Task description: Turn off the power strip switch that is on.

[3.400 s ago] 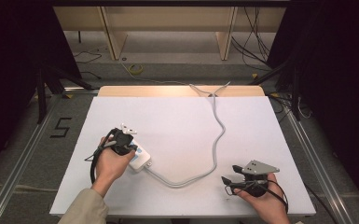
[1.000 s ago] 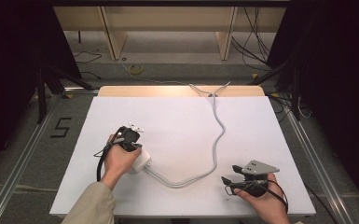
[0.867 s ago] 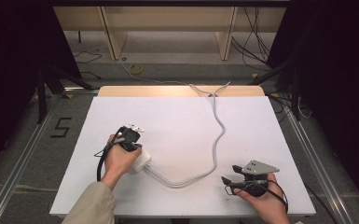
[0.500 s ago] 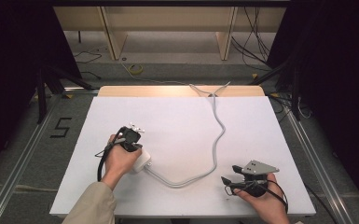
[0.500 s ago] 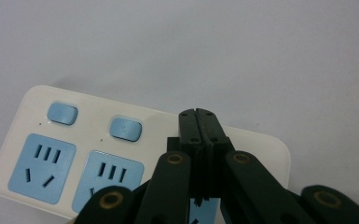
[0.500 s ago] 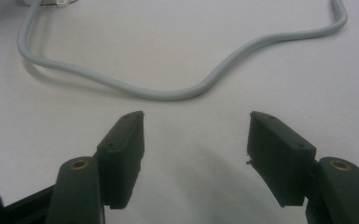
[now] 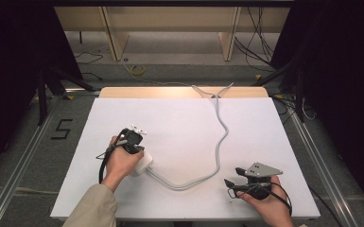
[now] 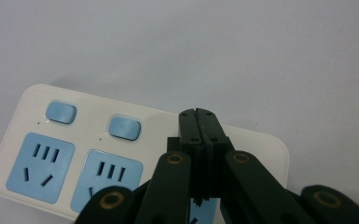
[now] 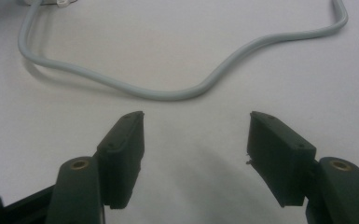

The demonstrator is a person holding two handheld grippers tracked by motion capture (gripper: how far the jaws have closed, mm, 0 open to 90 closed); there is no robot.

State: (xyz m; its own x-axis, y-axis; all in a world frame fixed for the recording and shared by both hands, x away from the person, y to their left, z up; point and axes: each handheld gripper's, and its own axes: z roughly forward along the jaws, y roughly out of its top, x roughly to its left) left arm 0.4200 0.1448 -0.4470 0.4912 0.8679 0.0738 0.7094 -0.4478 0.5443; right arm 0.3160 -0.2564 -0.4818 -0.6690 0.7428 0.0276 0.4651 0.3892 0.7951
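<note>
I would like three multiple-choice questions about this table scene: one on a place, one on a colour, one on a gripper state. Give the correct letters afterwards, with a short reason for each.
1. Where does the white plastic power strip lie on the white table?
A. at the far right corner
B. near the front left, under the left gripper
C. on the floor

2. What colour are the round-cornered switch buttons on the strip?
A. light blue
B. red
C. black

3. How do the fingers of the right gripper stand?
A. shut on the grey round cable
B. shut on nothing
C. open, with nothing between them

Answers:
1 B, the high view shows the strip under the left hand.
2 A, the left gripper view shows both buttons light blue.
3 C, the right gripper view shows a wide gap and the cable lying farther off.
</note>
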